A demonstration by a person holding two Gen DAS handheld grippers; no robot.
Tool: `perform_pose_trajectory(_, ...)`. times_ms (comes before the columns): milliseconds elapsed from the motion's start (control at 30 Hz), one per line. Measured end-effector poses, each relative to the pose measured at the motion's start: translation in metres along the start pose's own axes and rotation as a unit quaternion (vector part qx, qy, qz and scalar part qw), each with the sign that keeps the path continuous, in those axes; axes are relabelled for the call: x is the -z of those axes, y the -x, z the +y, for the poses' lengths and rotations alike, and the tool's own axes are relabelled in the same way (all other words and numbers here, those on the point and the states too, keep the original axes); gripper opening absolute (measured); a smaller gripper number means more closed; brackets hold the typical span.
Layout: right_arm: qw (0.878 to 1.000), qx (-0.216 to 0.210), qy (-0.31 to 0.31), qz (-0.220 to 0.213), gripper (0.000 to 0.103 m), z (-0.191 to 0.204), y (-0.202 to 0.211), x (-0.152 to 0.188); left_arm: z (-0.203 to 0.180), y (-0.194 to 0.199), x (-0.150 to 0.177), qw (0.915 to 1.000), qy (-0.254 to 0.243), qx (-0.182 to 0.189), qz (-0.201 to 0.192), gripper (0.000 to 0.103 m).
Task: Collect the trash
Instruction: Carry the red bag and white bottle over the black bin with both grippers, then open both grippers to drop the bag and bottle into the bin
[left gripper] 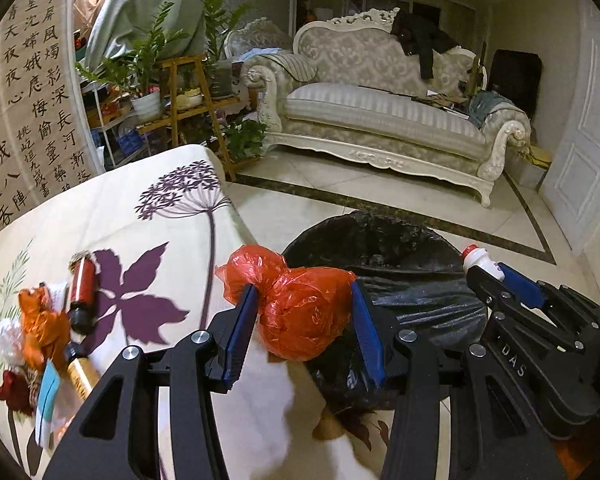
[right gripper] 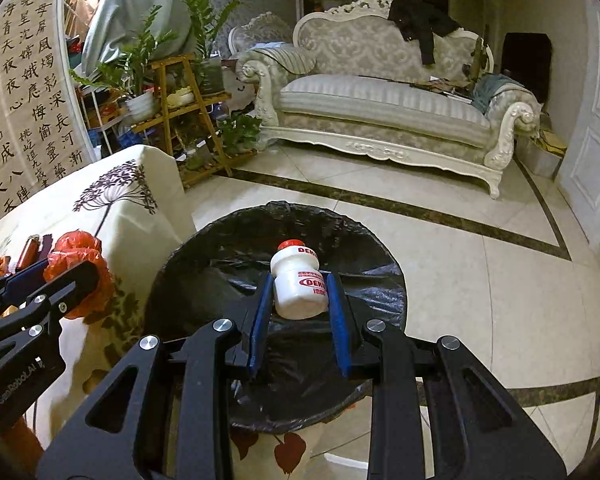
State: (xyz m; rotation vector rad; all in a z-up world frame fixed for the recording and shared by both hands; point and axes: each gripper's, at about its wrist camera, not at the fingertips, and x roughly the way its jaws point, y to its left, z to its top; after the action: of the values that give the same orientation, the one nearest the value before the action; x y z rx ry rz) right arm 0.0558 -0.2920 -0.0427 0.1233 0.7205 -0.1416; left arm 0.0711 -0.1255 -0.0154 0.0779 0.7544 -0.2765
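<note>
Blue pads of my left gripper (left gripper: 306,320) press both sides of a crumpled red plastic bag (left gripper: 300,308), clamped firmly, just at the table edge beside the bin. On my right gripper (right gripper: 299,300) the pads pinch a small white bottle (right gripper: 298,282) with a red cap, held upright over the open mouth of the bin with the black liner (right gripper: 204,248). I see the bin standing on the tiled floor (right gripper: 480,280), touching the floral tablecloth (left gripper: 148,232). More trash lies on the cloth to my left: a dark red bottle (left gripper: 82,294) on its side and a heap of orange and white wrappers (left gripper: 40,320). Beyond, a pale sofa (left gripper: 380,112) faces me.
</note>
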Motion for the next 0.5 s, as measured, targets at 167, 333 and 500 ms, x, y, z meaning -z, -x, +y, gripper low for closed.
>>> perform_pose_trajectory(167,1.000,0.001,-0.006,0.006,0.027,-0.007,-0.010,0.001,-0.006,-0.010,0.000,1.0000,-0.005,-0.002,0.008,0.048)
perform_pose_trajectory(333,1.000,0.001,-0.018,0.012,0.032,-0.012,-0.017,0.000,-0.008,-0.019,0.001,0.9998,-0.004,-0.005,0.018,0.055)
perform_pose_trajectory(500,1.000,0.006,-0.021,0.012,0.037,-0.013,-0.017,0.000,-0.006,-0.021,-0.003,0.9999,0.003,-0.004,0.016,0.065)
